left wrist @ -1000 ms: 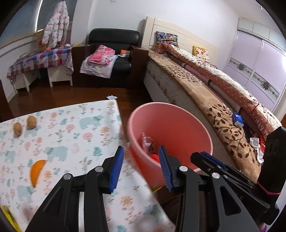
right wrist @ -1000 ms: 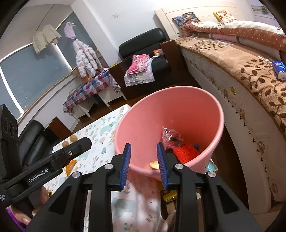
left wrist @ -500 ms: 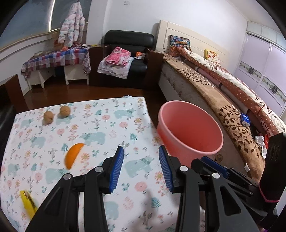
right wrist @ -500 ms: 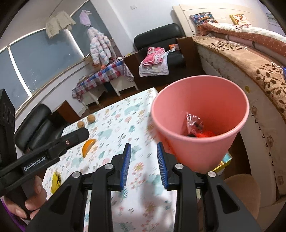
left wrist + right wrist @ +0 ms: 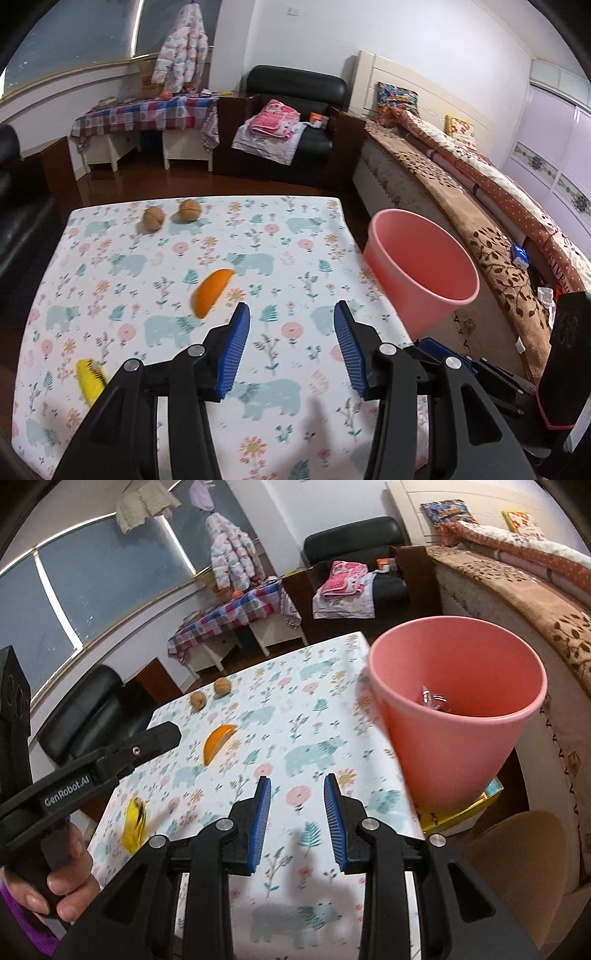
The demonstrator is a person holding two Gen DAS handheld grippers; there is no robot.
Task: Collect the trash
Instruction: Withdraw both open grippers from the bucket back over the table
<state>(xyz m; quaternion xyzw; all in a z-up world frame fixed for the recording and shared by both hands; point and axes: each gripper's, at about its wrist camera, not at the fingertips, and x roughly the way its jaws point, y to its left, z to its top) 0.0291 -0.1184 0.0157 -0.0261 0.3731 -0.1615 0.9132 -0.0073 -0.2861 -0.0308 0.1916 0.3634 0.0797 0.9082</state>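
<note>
The orange peel (image 5: 212, 291) is lying on the table (image 5: 110, 258) just left of centre in the left view, above and to the left of your left gripper (image 5: 291, 349), whose jaws are standing wide apart and holding nothing; a second ago that view was filled by the pink bin (image 5: 421, 273), so you are swinging back from the bin toward the scraps, which suggests one drop is done and the next pick is starting; the yellow scrap (image 5: 89, 380) is sitting at the lower left, well outside the jaws; the two walnuts (image 5: 171, 215) are resting near the far edge, upper left; your right gripper (image 5: 297, 823) is also pulling back over the table, jaws parted and empty; the bin now sits at its upper right with a wrapper (image 5: 434, 699) inside.
</note>
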